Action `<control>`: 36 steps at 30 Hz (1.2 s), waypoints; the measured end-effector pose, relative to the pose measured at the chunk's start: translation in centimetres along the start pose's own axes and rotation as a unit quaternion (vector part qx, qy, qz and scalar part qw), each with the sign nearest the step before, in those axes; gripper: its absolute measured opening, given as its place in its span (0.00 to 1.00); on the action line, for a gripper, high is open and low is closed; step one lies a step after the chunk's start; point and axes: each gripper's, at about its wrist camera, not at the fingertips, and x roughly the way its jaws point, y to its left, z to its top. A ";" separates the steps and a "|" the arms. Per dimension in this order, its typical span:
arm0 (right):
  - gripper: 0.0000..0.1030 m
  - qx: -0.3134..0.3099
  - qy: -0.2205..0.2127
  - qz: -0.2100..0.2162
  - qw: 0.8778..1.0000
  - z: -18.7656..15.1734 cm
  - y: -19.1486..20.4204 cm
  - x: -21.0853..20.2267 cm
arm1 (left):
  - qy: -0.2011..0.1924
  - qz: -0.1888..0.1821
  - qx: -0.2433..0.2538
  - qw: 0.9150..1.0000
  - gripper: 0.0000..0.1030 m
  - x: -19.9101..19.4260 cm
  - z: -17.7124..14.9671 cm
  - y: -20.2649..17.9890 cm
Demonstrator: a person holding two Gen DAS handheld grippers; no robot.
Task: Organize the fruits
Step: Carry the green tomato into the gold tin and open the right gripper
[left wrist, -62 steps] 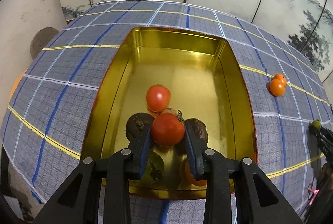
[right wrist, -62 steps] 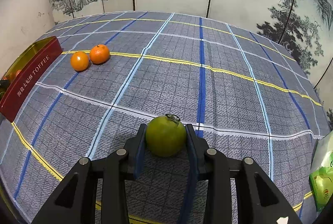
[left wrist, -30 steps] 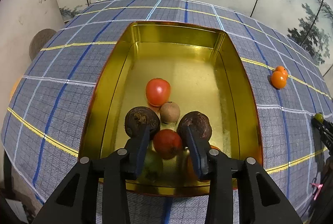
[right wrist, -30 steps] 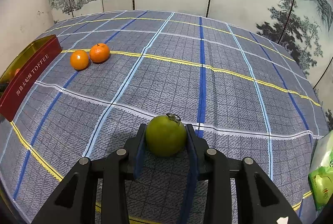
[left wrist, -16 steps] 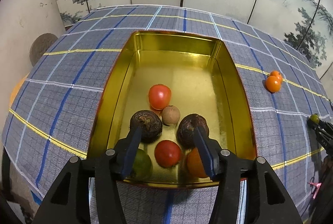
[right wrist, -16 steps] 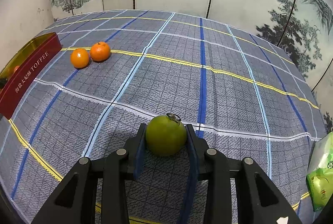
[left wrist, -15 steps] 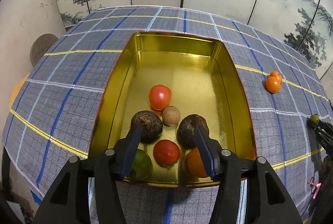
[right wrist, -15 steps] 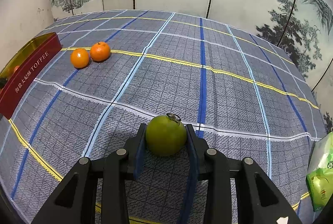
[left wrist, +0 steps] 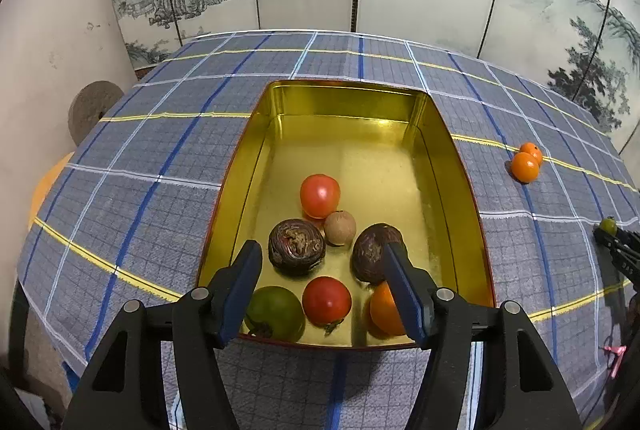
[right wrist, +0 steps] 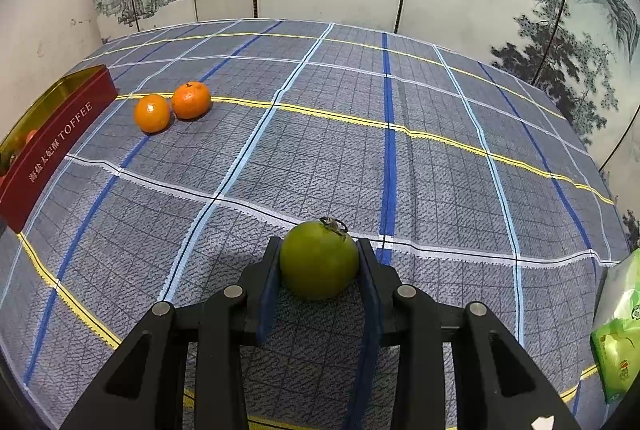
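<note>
Left hand-held gripper (left wrist: 324, 284) hangs over the near end of the gold tin (left wrist: 460, 190), its jaws just widened and empty, a red tomato (left wrist: 327, 301) lying loose below. Right hand-held gripper (right wrist: 318, 270) clamps a green tomato (right wrist: 319, 260); two oranges (right wrist: 172, 107) sit at ten o'clock on the tabletop (right wrist: 440, 170).

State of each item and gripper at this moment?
left gripper: jaws open, just widening, empty above the tin
right gripper: shut on green tomato
toffee tin: lidless, seven fruits inside
near red tomato: released, resting in tin
two oranges: loose on cloth, touching
</note>
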 end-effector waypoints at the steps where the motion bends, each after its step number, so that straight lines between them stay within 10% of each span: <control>1: 0.32 0.001 0.001 -0.001 1.000 0.0 0.0 0.0 | -0.001 0.000 0.000 1.000 0.62 0.0 0.0 0.0; 19: 0.32 0.019 0.012 -0.001 1.000 1.0 1.8 0.0 | -0.001 -0.005 0.003 1.000 0.67 -0.1 -0.2 -0.5; 36: 0.32 -0.028 -0.030 0.140 0.989 5.5 12.3 -3.7 | -0.001 0.000 -0.015 1.000 0.67 0.0 -0.5 1.0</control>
